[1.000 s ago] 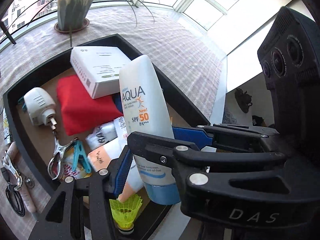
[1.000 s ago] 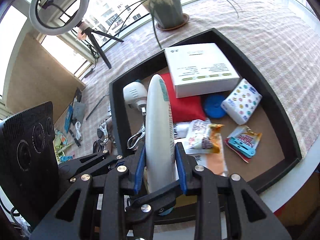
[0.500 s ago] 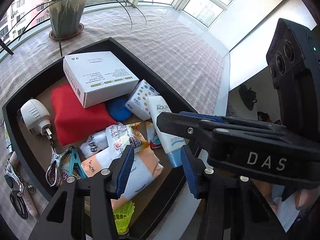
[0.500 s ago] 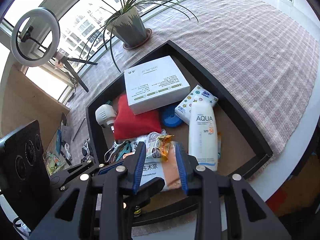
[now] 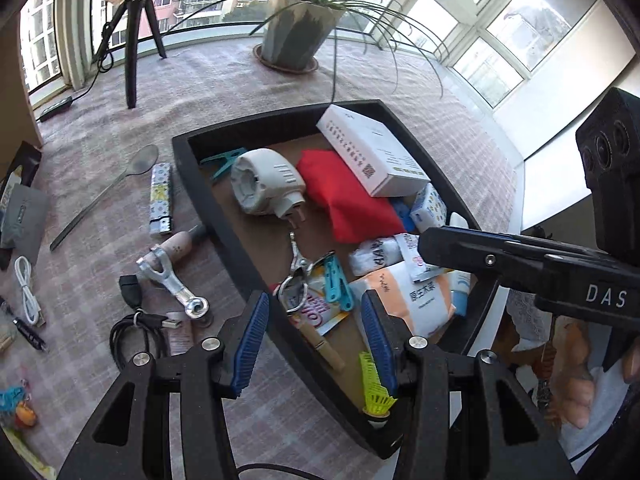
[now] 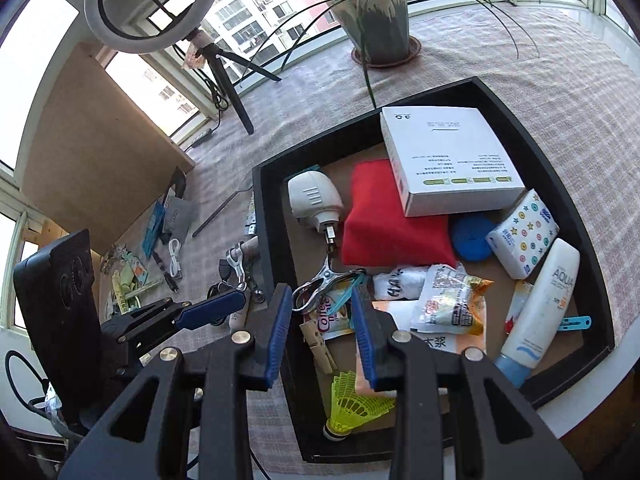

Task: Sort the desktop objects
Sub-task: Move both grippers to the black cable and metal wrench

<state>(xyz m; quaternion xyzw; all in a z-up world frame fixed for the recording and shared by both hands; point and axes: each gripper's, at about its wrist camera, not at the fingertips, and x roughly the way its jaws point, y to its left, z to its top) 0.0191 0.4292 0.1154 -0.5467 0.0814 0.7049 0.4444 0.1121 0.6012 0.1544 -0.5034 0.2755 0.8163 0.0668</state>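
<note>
Both grippers are black plastic with blue ribbed pads on the fingers. The left gripper (image 5: 316, 344) has round silver screws on its arms. The right gripper (image 6: 320, 336) has the same screws, and in the left view its side carries white letters "DAS". A bare hand (image 5: 576, 376) shows below it.

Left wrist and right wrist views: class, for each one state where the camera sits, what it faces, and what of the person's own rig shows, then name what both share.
Left wrist: sits on the left gripper, looks down its open fingers at the black tray and loose items left of it; the right gripper crosses at right.
Right wrist: sits on the right gripper, fingers open, facing the tray from its near edge; the left gripper shows at left.
Shared: tray, white box, red cloth, yellow shuttlecock, potted plant.
</note>
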